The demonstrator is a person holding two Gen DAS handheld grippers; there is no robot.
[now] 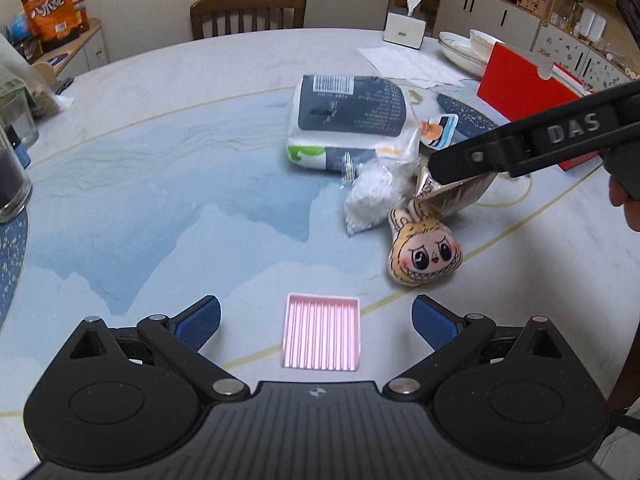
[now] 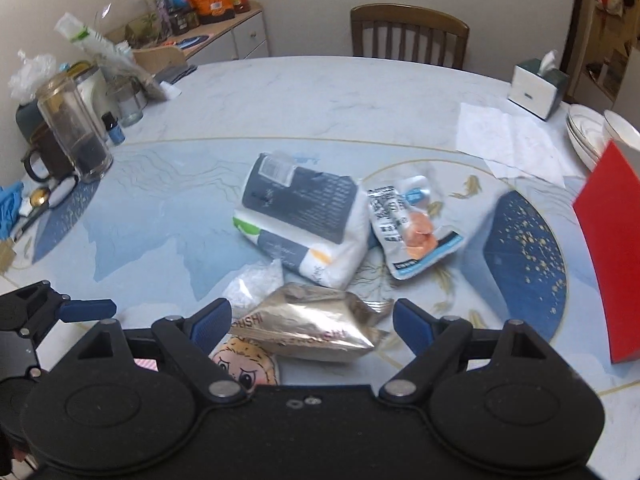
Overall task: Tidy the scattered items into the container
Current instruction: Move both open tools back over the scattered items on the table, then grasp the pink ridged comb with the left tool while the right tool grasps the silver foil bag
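My left gripper [image 1: 316, 320] is open low over the table, with a small pink ribbed tray [image 1: 322, 332] lying between its fingers. My right gripper [image 2: 312, 324] is open, its fingers on either side of a silver snack packet [image 2: 316, 324] that leans on a plush doll head [image 1: 424, 252]. In the left wrist view the right gripper [image 1: 440, 168] reaches in from the right over that silver packet [image 1: 448, 196]. Beyond lie a bag of white granules [image 1: 368, 196], a tissue pack [image 2: 304, 216] and a snack pouch with an orange picture [image 2: 412, 232]. A red box [image 2: 612, 260] stands at the right.
Stacked white plates [image 2: 584, 132], a tissue box [image 2: 536, 88] and sheets of paper [image 2: 508, 140] sit at the far right. Glass jars [image 2: 76, 128], a mug and small bottles crowd the left edge. A wooden chair [image 2: 408, 32] stands behind the table. A hand [image 1: 624, 204] shows at right.
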